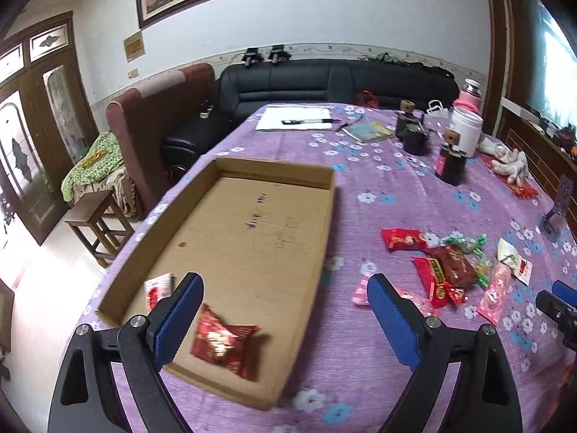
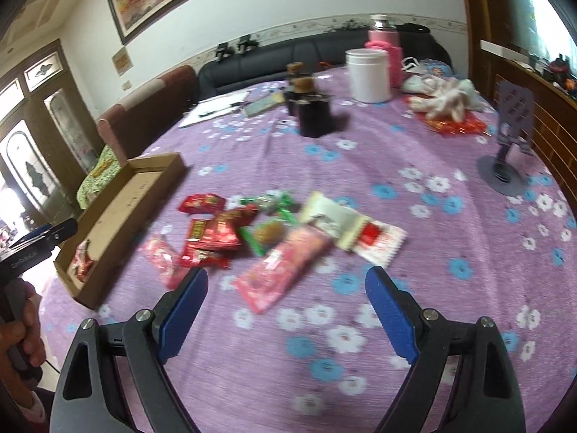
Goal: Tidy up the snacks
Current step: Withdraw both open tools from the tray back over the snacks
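Cardboard fills my left wrist view: a shallow tray (image 1: 252, 238) on the purple flowered tablecloth (image 1: 396, 187), with a dark red packet (image 1: 223, 342) lying in its near end and a smaller red-and-white packet (image 1: 157, 288) in the near left corner. My left gripper (image 1: 285, 310) hangs over that near end, blue pads spread wide with nothing between them. The snack pile (image 1: 450, 267) sits to the right of the tray, partly cut off behind the right finger.

My right wrist view gives me the pile properly: red packets (image 2: 212, 234), green-wrapped candies (image 2: 277, 202), a white packet with a red patch (image 2: 353, 231) and a long pink packet (image 2: 285, 267) nearest my right gripper (image 2: 286, 306), whose fingers also stand wide apart and empty, just short of the pink packet. Only here do I see the hand (image 2: 21, 324) on the left gripper's handle, and a purple phone stand (image 2: 508, 133) far right. The tray shows only as a sliver at the left.
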Demonstrator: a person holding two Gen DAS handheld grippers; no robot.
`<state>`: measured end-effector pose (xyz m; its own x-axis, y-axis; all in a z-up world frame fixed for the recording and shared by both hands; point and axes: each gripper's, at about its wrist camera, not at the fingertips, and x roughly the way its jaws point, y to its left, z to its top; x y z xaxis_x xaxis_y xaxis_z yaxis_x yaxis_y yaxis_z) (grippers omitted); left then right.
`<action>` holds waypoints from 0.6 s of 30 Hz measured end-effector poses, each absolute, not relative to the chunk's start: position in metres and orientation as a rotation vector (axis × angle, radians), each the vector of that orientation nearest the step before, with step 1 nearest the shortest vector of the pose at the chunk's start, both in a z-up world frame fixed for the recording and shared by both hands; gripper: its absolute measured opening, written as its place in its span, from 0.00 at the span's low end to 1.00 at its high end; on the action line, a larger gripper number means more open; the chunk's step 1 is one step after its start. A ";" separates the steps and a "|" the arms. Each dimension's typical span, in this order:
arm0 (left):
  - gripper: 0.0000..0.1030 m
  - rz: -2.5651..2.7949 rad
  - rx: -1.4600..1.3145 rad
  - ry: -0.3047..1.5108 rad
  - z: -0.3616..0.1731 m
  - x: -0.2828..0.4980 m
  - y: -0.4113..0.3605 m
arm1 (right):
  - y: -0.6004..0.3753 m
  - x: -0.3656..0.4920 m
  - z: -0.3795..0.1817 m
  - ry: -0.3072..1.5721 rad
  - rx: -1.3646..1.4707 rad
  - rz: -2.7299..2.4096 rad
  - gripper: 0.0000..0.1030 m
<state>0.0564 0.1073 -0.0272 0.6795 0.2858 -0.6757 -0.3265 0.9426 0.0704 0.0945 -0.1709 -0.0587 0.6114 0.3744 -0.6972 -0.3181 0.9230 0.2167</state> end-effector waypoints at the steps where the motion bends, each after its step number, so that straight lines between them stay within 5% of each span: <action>1: 0.92 0.335 -0.052 0.755 -0.030 0.060 0.102 | -0.177 0.096 -0.061 0.824 0.075 0.388 0.86; 18: 0.92 0.269 -0.020 0.859 -0.069 0.100 0.052 | -0.226 0.122 -0.077 0.848 0.059 0.295 0.86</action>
